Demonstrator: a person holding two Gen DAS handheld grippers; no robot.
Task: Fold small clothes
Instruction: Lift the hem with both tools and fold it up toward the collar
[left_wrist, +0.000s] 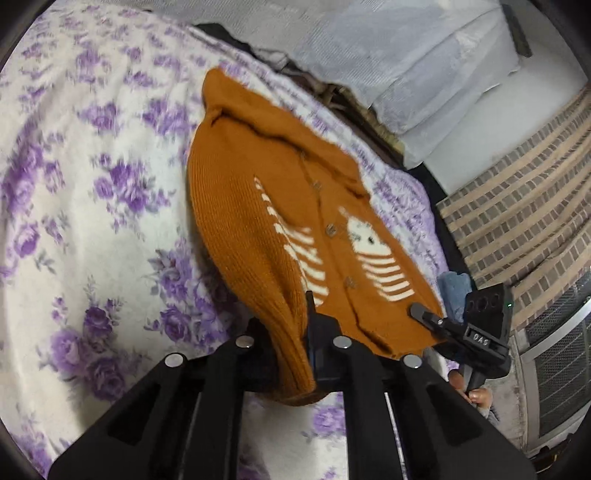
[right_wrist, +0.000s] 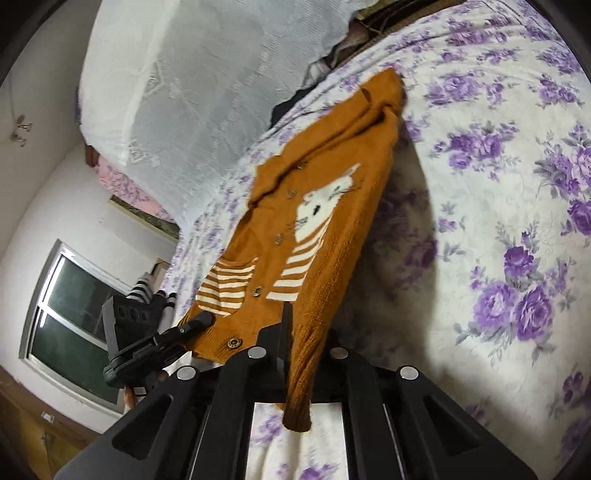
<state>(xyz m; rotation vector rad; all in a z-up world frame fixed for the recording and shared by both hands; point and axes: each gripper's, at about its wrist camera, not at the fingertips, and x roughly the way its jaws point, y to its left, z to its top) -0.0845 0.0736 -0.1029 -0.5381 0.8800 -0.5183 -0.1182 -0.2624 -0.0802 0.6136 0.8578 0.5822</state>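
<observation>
An orange-brown knit cardigan (left_wrist: 251, 206) with a white cat, cream stripes and buttons is held up by its hem, and its hood end rests on the floral bedspread (left_wrist: 92, 184). In the left wrist view my left gripper (left_wrist: 309, 306) is shut on one hem corner, with the ribbed edge hanging down past its fingers. My right gripper (left_wrist: 424, 314) pinches the other hem corner at the right. In the right wrist view the right gripper (right_wrist: 287, 317) is shut on the cardigan (right_wrist: 332, 206), with the left gripper (right_wrist: 201, 319) on the hem at the left.
White lace fabric (left_wrist: 406, 55) hangs beyond the bed's far edge. A brick-patterned wall (left_wrist: 524, 206) and a blue cloth (left_wrist: 456, 291) lie to the right. A window (right_wrist: 70, 317) and a striped item (right_wrist: 142, 290) show at the left. Fingers (left_wrist: 480, 397) grip the other handle.
</observation>
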